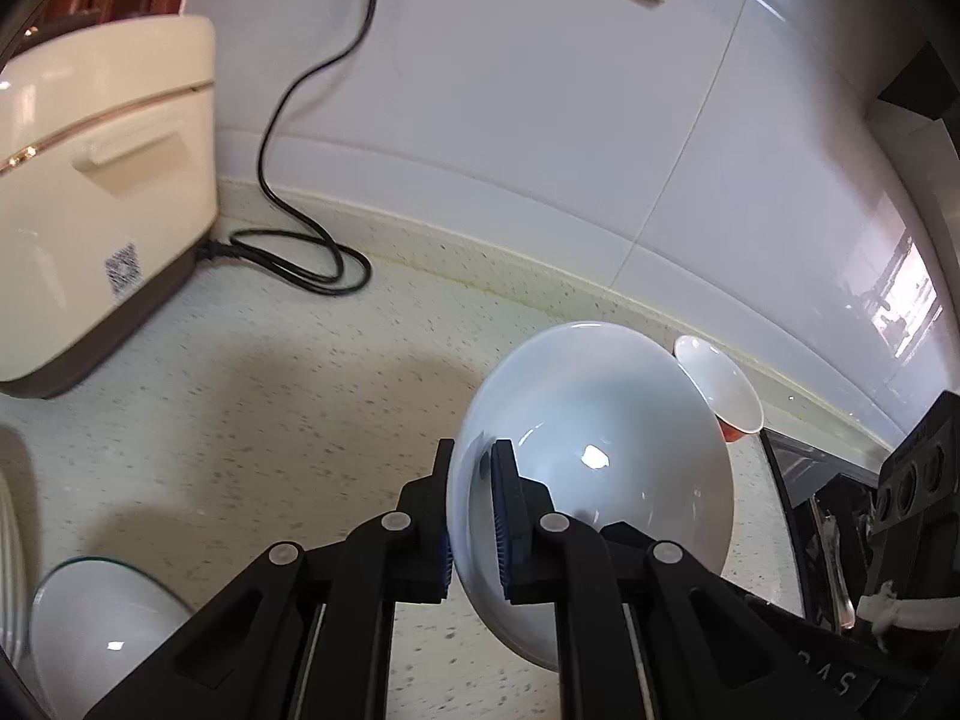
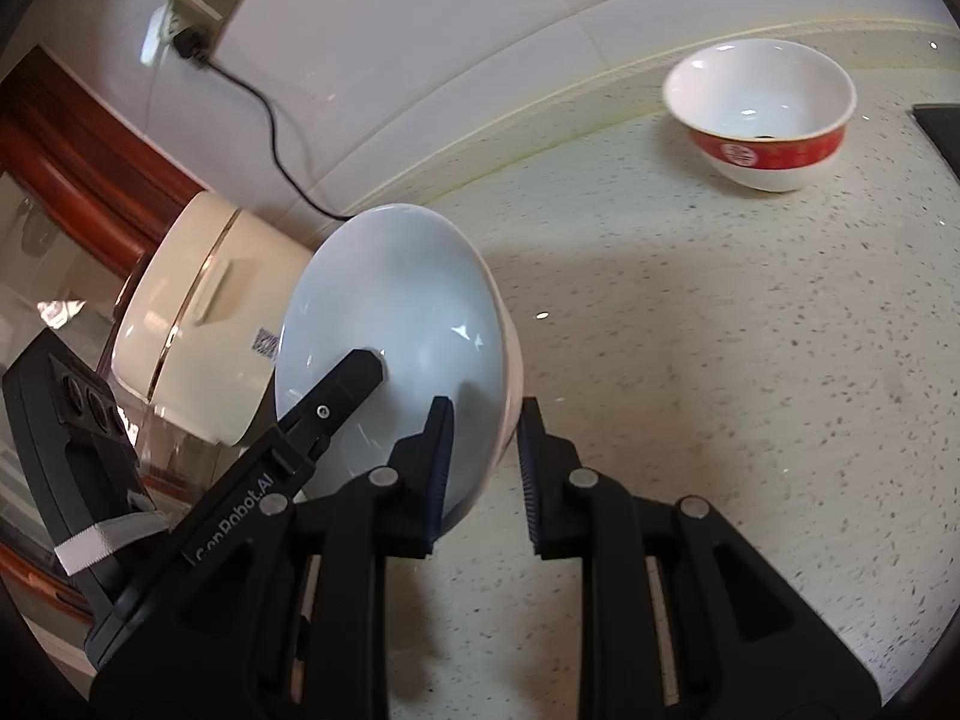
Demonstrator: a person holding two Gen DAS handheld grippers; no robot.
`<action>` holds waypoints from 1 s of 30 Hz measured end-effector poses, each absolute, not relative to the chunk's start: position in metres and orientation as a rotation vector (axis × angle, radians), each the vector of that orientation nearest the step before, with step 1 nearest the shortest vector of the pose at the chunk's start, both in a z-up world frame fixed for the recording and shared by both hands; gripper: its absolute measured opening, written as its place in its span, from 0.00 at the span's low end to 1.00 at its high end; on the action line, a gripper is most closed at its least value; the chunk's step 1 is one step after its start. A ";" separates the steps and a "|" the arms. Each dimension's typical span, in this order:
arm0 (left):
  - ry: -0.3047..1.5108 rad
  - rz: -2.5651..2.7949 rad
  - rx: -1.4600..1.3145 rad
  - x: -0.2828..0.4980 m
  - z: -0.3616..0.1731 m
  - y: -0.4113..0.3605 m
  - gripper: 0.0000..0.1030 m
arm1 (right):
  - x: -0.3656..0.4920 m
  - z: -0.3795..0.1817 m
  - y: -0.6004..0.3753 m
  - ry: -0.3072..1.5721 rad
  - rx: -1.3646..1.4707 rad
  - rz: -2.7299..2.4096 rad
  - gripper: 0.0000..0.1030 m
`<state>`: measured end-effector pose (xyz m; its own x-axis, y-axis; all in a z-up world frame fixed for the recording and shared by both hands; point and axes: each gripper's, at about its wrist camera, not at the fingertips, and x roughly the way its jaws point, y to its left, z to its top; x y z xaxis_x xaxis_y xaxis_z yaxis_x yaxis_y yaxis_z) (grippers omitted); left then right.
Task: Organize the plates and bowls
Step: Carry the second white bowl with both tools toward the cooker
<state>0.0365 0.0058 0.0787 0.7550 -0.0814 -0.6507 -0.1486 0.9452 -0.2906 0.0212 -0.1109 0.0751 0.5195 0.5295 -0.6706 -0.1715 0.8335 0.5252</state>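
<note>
My left gripper [image 1: 474, 516] is shut on the rim of a plain white bowl [image 1: 600, 480], held tilted above the counter. In the right wrist view the same bowl [image 2: 396, 324] stands on edge with the left gripper's finger [image 2: 360, 372] inside it. My right gripper [image 2: 480, 462] straddles the bowl's rim, one finger inside and one outside with a gap, not clamped. A white bowl with a red band [image 2: 762, 114] sits upright at the back of the counter; it also shows in the left wrist view [image 1: 720, 384]. Another white bowl [image 1: 96, 642] sits at lower left.
A cream rice cooker [image 1: 102, 180] stands at the left against the tiled wall, its black cord [image 1: 300, 252] coiled on the speckled counter [image 1: 300, 420]. A dark tray edge [image 1: 792, 468] lies at the right. White plate rims [image 1: 9, 540] show at the far left.
</note>
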 end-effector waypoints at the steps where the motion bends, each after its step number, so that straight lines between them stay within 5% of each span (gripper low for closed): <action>1: 0.711 0.042 -0.334 0.034 0.080 0.008 0.10 | 0.020 0.076 -0.108 0.935 0.423 0.445 0.24; 30: 0.647 0.176 -0.243 -0.043 0.098 0.060 0.18 | -0.013 0.083 -0.025 0.918 0.261 0.687 0.25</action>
